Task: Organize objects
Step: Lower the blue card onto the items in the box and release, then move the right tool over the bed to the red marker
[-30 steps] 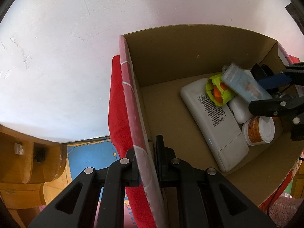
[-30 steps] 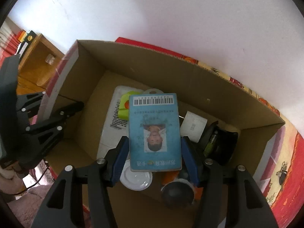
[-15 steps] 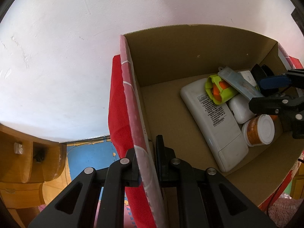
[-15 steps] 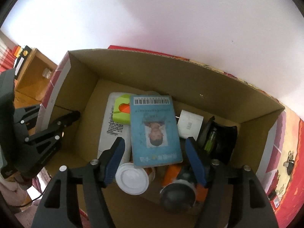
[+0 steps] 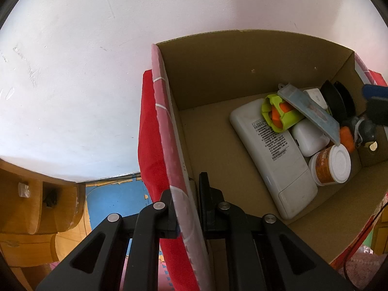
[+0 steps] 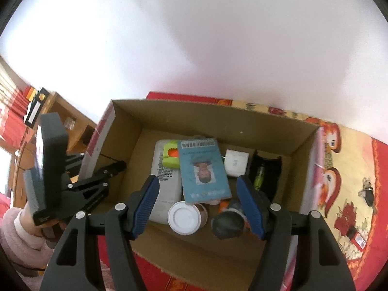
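An open cardboard box (image 5: 230, 72) (image 6: 194, 116) stands on a red patterned cloth. My left gripper (image 5: 185, 184) (image 6: 114, 169) is shut on the box's left wall. A blue ID card (image 6: 203, 172) (image 5: 310, 106) lies loose and tilted on top of the things in the box, propped on a green and orange item (image 5: 278, 114). My right gripper (image 6: 197, 181) hangs open above the box with its blue pads apart and clear of the card. One blue fingertip (image 5: 374, 92) shows at the right edge of the left wrist view.
In the box lie a white remote (image 5: 274, 155), a white-lidded jar (image 5: 332, 167), a white case (image 5: 308, 138), a white square plug (image 6: 236, 162) and a black holder (image 6: 265, 169). Wooden furniture (image 5: 36, 206) stands left. A pink sleeve (image 6: 21, 237) holds the left gripper.
The right gripper's jaws opened and let go of the card, which dropped onto the things in the box. The right gripper then rose and drew back. The left gripper kept still.
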The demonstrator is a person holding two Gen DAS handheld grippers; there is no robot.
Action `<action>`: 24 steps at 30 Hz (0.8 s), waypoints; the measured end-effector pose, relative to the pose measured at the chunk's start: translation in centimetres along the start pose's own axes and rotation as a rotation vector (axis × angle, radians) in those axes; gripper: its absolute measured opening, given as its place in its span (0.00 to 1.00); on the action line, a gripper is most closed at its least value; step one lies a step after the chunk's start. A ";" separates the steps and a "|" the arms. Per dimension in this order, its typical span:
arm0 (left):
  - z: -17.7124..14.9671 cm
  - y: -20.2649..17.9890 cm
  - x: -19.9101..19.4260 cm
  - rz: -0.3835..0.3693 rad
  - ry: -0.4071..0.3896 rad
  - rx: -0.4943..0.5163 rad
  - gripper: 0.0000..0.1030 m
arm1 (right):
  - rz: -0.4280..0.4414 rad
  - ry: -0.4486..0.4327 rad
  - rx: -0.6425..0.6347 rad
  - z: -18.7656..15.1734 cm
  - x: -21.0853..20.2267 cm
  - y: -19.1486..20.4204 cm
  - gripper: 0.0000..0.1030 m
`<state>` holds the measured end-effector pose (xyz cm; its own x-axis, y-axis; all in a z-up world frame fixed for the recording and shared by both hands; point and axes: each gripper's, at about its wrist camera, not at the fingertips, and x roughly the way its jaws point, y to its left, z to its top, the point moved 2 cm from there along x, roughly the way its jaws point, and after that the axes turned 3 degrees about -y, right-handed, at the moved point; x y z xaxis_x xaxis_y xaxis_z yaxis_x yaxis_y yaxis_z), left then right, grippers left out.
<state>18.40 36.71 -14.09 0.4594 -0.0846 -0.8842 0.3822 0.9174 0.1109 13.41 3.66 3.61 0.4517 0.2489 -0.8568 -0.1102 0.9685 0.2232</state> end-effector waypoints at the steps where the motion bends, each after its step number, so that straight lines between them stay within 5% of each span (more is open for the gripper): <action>1: 0.0 0.0 0.0 0.000 0.001 0.001 0.10 | -0.004 -0.011 0.006 -0.2 -0.7 0.0 0.65; 9: 0.0 0.0 0.1 0.000 0.000 0.001 0.10 | -0.081 -0.084 0.062 -1.5 -5.8 -3.2 0.65; 16: 0.0 0.0 0.1 -0.001 0.000 0.001 0.10 | -0.221 -0.076 0.180 -4.6 -8.3 -10.2 0.65; 20: 0.1 0.0 0.1 0.000 0.000 0.000 0.10 | -0.336 -0.023 0.335 -7.5 -7.8 -15.7 0.65; 24: 0.0 0.0 0.1 0.000 0.000 0.001 0.10 | -0.411 -0.025 0.602 -10.4 -7.4 -21.4 0.80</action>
<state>18.47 36.65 -14.17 0.4592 -0.0843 -0.8843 0.3831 0.9169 0.1116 3.22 -18.84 0.38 0.3731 -0.1411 -0.9170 0.5756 0.8103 0.1095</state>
